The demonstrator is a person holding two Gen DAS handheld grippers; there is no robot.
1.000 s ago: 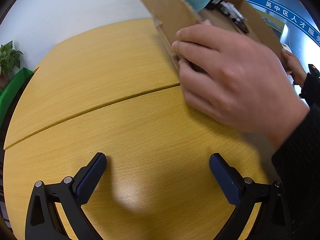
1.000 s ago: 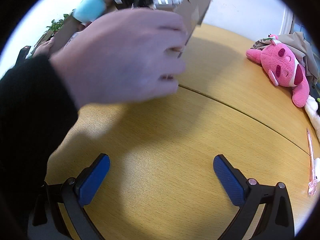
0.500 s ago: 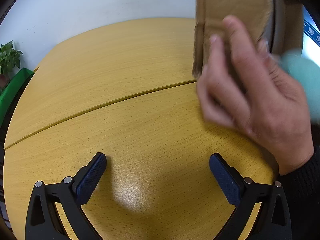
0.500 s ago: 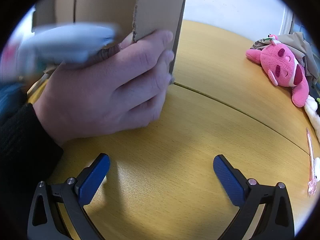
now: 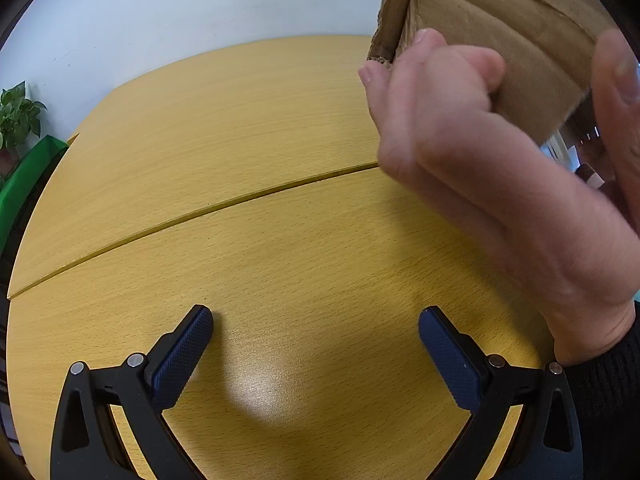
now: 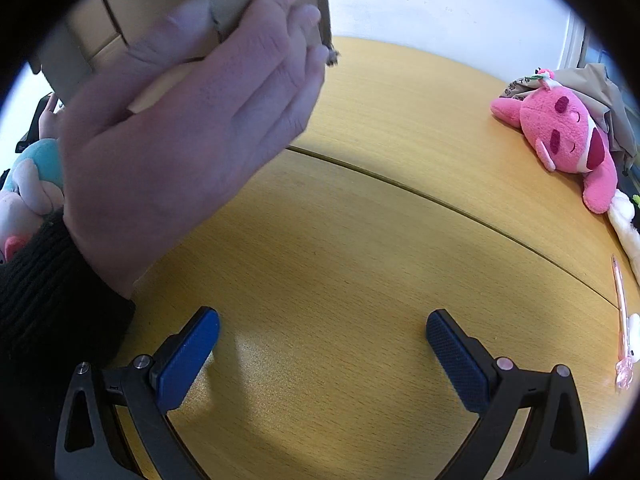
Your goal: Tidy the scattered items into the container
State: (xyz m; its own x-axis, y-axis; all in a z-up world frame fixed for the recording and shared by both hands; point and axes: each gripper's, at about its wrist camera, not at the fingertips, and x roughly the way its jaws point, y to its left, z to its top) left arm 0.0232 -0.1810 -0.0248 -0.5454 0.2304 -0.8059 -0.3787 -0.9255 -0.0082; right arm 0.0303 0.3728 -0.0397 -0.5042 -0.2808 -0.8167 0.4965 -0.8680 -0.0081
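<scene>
Step in hand: I judged this to be the set-up, before any tidying; a bare hand in a black knitted sleeve (image 6: 192, 120) held the brown corrugated cardboard box (image 5: 500, 28) raised and tipped above the yellow wood-grain table (image 5: 248, 240), and I held nothing.

Left gripper (image 5: 316, 354): my jaws stood spread wide with only table between the blue textured pads (image 5: 182, 356); nothing was pinched.

Right gripper (image 6: 324, 356): my jaws were likewise spread apart over bare table, gripping nothing.

Container: the cardboard box was off the table, up at the top of both views, between my two grippers' fields, with fingers wrapped over its edge. I could not see into it from here.

Scattered items: a pink plush toy with a dark red mouth (image 6: 568, 136) lay at the far right of the table, near a beige cloth bundle (image 6: 600, 92); a pale pink pen (image 6: 622, 320) lay by the right edge; a plush toy in teal and pale pink (image 6: 32, 184) sat far left, behind the sleeve.

Next move, as I judged it: wait until the box was set down and the hand was clear, then take my right gripper toward the pink pen or the pink plush, closing on the soft body rather than a limb.

Risk: reaching in while the hand was near could have knocked it.
</scene>
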